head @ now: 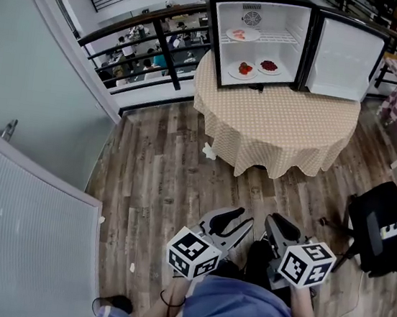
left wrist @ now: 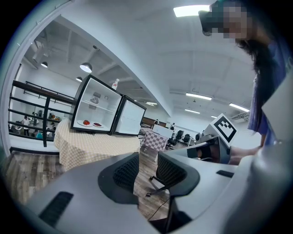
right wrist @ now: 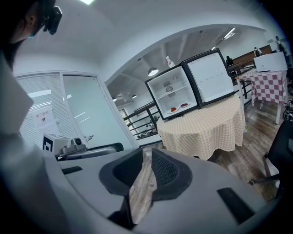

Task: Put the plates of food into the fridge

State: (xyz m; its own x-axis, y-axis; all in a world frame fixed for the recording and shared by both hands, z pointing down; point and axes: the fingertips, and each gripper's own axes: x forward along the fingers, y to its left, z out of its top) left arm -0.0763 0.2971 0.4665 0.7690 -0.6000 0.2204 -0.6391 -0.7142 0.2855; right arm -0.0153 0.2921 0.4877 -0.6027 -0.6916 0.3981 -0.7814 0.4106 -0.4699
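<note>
Three plates of food point(head: 242, 34) flat in upright fridge point(head: 265, 9), door point(head: 346, 59) open rightward

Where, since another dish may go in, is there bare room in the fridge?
The upper shelf is bare right of its one plate. The fridge floor is crowded: two plates side by side. The tablecloth before the fridge lies bare too.

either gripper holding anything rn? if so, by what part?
Nothing held. Left gripper and right gripper both show jaws apart with only floor between them; the plates sit inside the open fridge.
</note>
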